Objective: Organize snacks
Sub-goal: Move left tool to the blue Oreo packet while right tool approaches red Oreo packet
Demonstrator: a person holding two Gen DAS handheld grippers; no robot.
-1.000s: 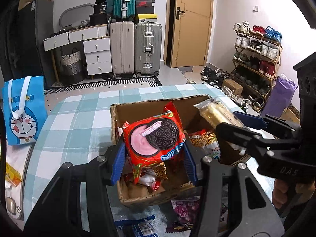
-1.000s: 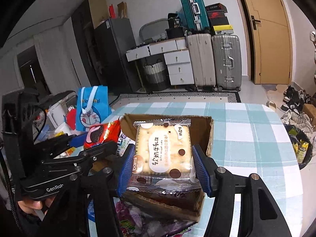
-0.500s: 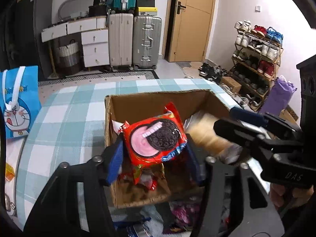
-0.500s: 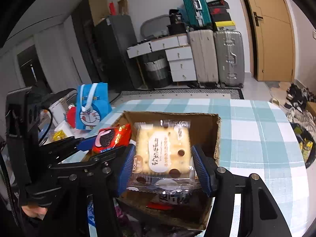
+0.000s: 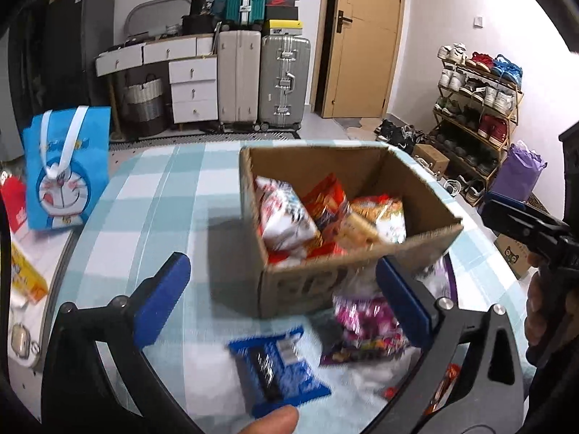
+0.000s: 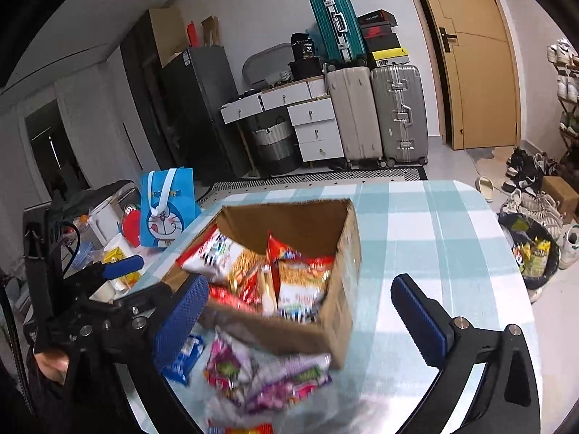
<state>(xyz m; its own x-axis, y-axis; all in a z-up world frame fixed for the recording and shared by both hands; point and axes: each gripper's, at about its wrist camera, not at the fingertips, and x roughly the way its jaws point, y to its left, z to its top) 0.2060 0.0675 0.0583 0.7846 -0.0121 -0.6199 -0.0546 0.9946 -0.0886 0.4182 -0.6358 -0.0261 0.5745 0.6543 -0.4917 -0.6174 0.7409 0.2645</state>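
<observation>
A cardboard box [image 5: 358, 278] [image 6: 340, 322] stands on the checked table and holds several snack packets [image 5: 289, 217] [image 6: 289, 282]. My left gripper [image 5: 282, 289] is open and empty, just short of the box's near wall. My right gripper [image 6: 300, 318] is open and empty, over the box's near corner. A blue cookie packet [image 5: 278, 369] [image 6: 184, 358] and purple packets [image 5: 365, 325] [image 6: 260, 376] lie on the table in front of the box. The right gripper also shows at the right edge of the left wrist view [image 5: 524, 224].
A blue Doraemon bag [image 5: 67, 177] [image 6: 166, 209] stands at the table's left. A yellow packet [image 5: 25, 275] lies beside it. Suitcases, drawers and a shoe rack [image 5: 477, 108] stand on the floor beyond the table [image 6: 434, 238].
Both grippers opened and drew back. The red cookie packet and the cracker packet they held are gone from the fingers and lie among the snacks in the box.
</observation>
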